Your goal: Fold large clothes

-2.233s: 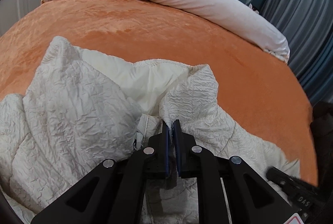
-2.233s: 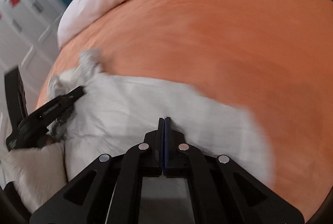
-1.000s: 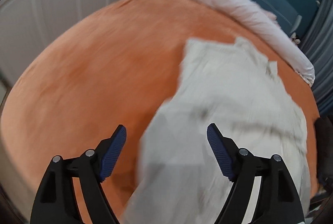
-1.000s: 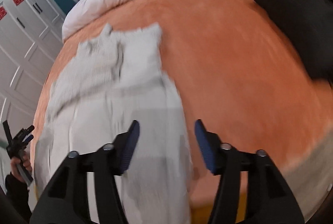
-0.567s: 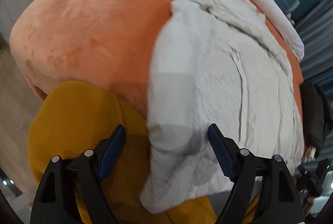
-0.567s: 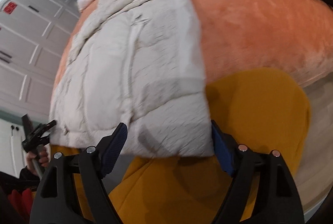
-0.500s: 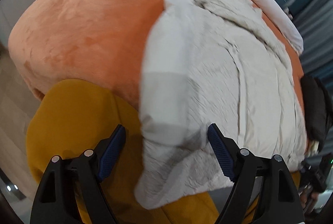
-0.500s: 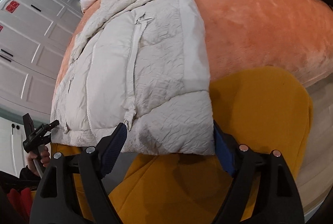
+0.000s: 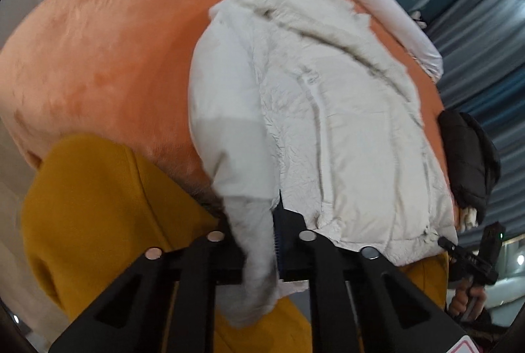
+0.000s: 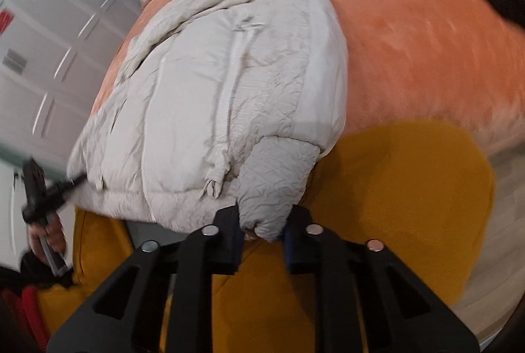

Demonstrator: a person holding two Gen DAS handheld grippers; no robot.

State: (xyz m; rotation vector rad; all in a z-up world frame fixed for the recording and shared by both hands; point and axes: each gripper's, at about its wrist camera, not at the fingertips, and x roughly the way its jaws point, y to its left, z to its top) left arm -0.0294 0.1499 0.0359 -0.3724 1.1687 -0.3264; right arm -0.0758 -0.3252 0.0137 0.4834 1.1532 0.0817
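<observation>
Both grippers clamped the white puffer jacket's near corners at the bed's edge.

The left gripper point(image 9: 259, 241) pinched one hem corner of the jacket point(image 9: 344, 123), the right gripper point(image 10: 262, 230) gripped the other. The jacket lay zipper-up on the orange bedspread point(image 9: 108, 51), hem overhanging the near edge above yellow fabric point(image 10: 410, 189).

Bright even light, fisheye bulge, motion blur, dark corners
</observation>
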